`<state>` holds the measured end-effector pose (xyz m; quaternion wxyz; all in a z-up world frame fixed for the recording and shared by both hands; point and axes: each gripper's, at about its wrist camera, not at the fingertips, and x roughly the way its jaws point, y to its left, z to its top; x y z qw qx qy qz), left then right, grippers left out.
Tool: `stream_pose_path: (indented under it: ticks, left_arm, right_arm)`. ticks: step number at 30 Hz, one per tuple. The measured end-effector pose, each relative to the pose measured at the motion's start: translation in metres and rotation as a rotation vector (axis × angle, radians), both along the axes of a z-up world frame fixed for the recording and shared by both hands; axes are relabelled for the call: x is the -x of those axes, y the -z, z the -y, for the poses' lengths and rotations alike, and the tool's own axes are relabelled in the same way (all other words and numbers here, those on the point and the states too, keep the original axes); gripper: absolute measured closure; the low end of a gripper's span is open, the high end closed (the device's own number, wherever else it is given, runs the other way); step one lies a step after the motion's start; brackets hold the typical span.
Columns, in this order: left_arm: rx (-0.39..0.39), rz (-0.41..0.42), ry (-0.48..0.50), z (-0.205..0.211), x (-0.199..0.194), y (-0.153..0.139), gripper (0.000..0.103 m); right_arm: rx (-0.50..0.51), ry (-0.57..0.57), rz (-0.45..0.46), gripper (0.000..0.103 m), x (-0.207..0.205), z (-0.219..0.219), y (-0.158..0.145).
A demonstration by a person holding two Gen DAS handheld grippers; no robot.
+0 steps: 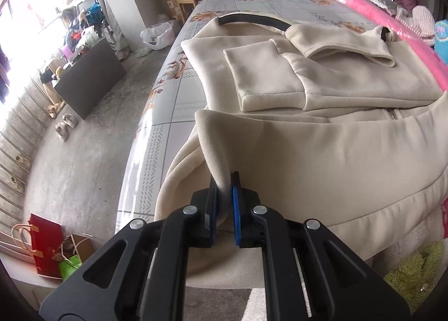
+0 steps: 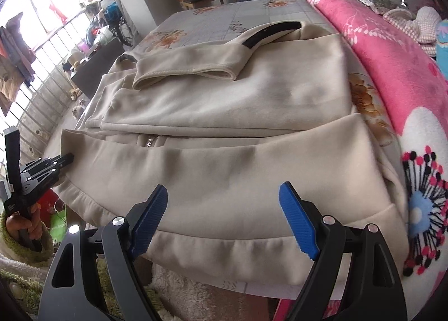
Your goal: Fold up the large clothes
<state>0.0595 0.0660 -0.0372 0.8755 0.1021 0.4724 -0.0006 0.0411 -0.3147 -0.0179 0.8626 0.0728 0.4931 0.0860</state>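
— Big bed (image 1: 173,113) with a flowery sheet, filling the middle of both views. Pink blanket (image 2: 392,69) along the right side.

— And on top of the bed?

— Cream jacket (image 1: 322,153), spread across the middle of the frame, reaching down to the lower edge. Sleeves (image 1: 266,77) already folded in over the chest, up in the upper middle. Bottom part hanging off the near side of the bed.

— Heavy or light?

— Soft and thick, probably. Floppy too, so likely to sag and slide if held in only one spot. Not breakable. Best grabbed at the two bottom corners, by the thick hem (image 2: 224,248).

— Left gripper (image 1: 224,195)?

— Squeezed tight on a bunch of cream cloth at the jacket's left edge, low in the middle of the left view. Also showing small at the far left of the right view, held in a hand (image 2: 25,225).

— Right gripper (image 2: 224,209)?

— Wide open, holding nothing. Blue pads (image 2: 296,220) hanging just above the hem, at the bottom of the right view. Not touching yet, by the look of it.
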Motion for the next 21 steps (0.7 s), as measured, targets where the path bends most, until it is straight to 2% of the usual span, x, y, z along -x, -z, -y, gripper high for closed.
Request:
stream_pose_path:
  ticks: [4,9,16,21]
  left_arm:
    - [-0.030,-0.003,-0.003,0.004,0.000,0.000,0.094]
    - [-0.025,-0.013,-0.020,0.003,0.000,-0.001,0.094]
    - [-0.034,-0.023,-0.032,0.005,-0.002,-0.001,0.094]
    - [-0.028,-0.026,-0.043,0.004,-0.003,-0.001,0.094]
  right_arm:
    - [0.026,0.064,0.014,0.023,0.011,0.023,-0.006]
    - [0.051,0.108,0.020,0.026,0.023,0.043,-0.010]
    - [0.080,0.147,0.039,0.045,0.020,0.067,-0.014]
    - [0.095,0.149,0.049,0.049,0.000,0.074,-0.014]
